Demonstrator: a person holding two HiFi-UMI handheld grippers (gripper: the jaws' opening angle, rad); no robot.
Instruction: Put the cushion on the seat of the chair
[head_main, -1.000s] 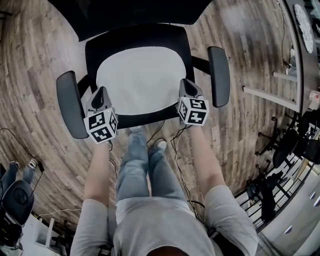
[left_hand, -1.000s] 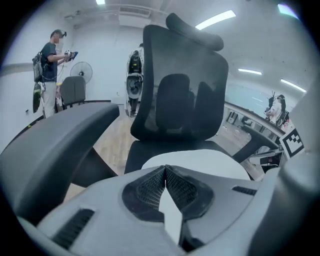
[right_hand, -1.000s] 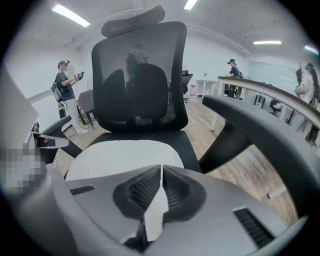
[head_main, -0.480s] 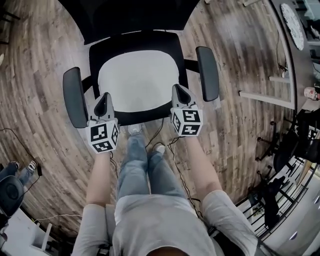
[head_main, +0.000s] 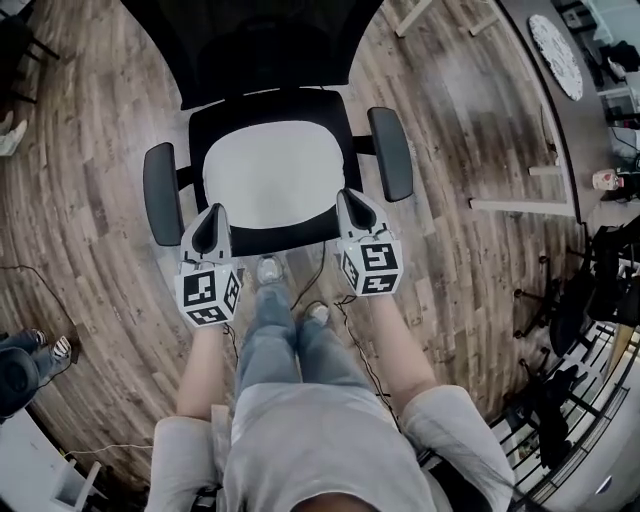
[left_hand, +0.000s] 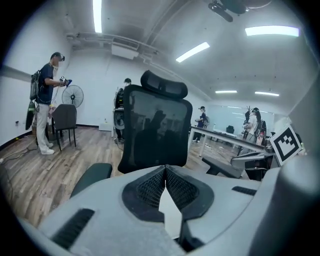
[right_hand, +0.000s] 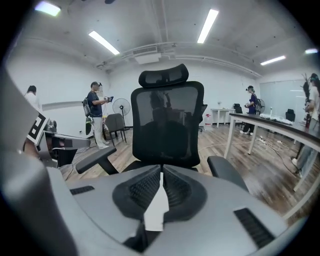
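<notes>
I see the white cushion (head_main: 272, 172) on the office chair (head_main: 280, 238), plank floor (head_main: 90, 150) all round; nearer me, left gripper (head_main: 209, 232) and right gripper (head_main: 357, 207) hover, jaws pressed together, empty.

Open workroom, general setting. Floor (head_main: 90, 180): grey-brown wood planks laid throughout. Walls (right_hand: 65, 75): plain white, without visible windows on the sides shown. Ceiling: white, lit by long fluorescent strips (right_hand: 207, 24) set at differing angles. Furniture: a long table (right_hand: 280, 125) on pale legs along one side; a dark side chair (left_hand: 64, 117) just beside a pedestal fan (left_hand: 73, 95) near the far wall. Several persons (left_hand: 46, 100) stand in the background, well apart.
</notes>
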